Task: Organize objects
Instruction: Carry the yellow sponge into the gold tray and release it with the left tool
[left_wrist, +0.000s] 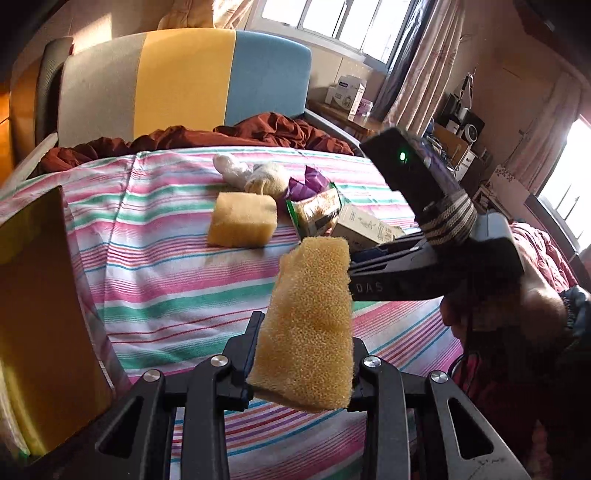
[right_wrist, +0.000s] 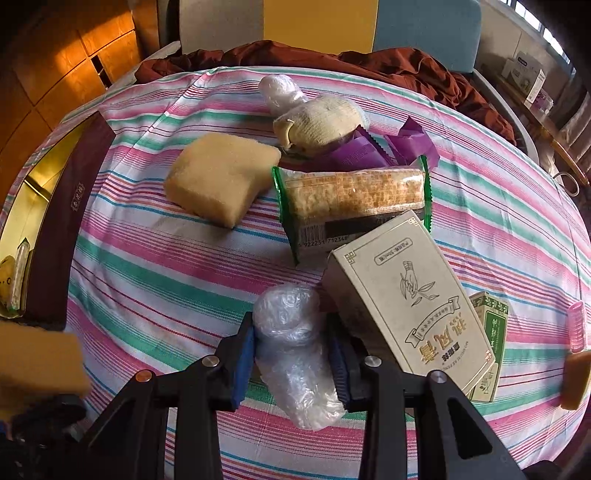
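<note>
My left gripper (left_wrist: 306, 354) is shut on a yellow sponge (left_wrist: 310, 325), which it holds upright above the striped bed sheet (left_wrist: 166, 277). That sponge shows blurred at the lower left of the right wrist view. My right gripper (right_wrist: 295, 354) is shut on a clear plastic bundle (right_wrist: 291, 347), its blue pads pressing both sides, low over the sheet. A second sponge (right_wrist: 221, 177) lies flat further back. A cracker packet (right_wrist: 354, 195), a cream box (right_wrist: 406, 295) and a small green box (right_wrist: 491, 332) lie just right of the bundle.
An open box with a maroon rim (right_wrist: 62, 229) and gold inside stands at the left edge. A knit bundle (right_wrist: 321, 122), a purple wrapper (right_wrist: 369, 151) and a white plastic bundle (right_wrist: 280, 90) lie at the back. Behind them are a rust blanket (left_wrist: 258, 129) and the headboard (left_wrist: 184, 81).
</note>
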